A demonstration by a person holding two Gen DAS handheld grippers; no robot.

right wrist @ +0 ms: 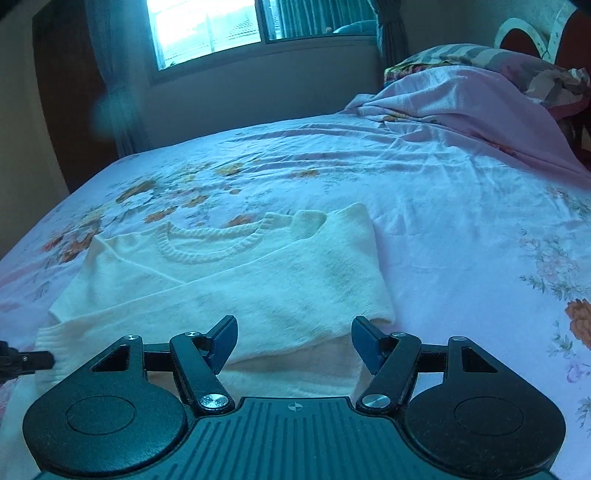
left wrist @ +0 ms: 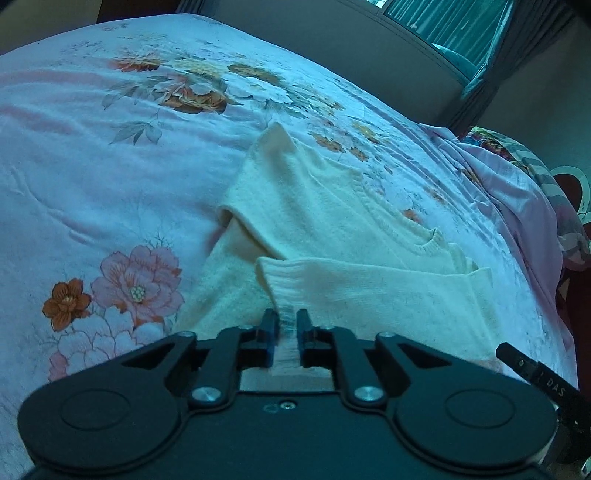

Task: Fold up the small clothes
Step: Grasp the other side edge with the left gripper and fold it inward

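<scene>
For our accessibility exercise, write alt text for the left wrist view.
The left tongs are shut on the ribbed hem of a cream sweater, which lies partly folded on a pink floral bedsheet. A dark headboard and a curtained window lie beyond.

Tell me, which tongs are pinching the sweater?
The left tongs. Their fingers are squeezed shut on the ribbed edge of the white sweater. The right tongs hang wide open above it, holding nothing.

Floral bedsheet (right wrist: 443, 206), bright window (right wrist: 207, 29)
</scene>
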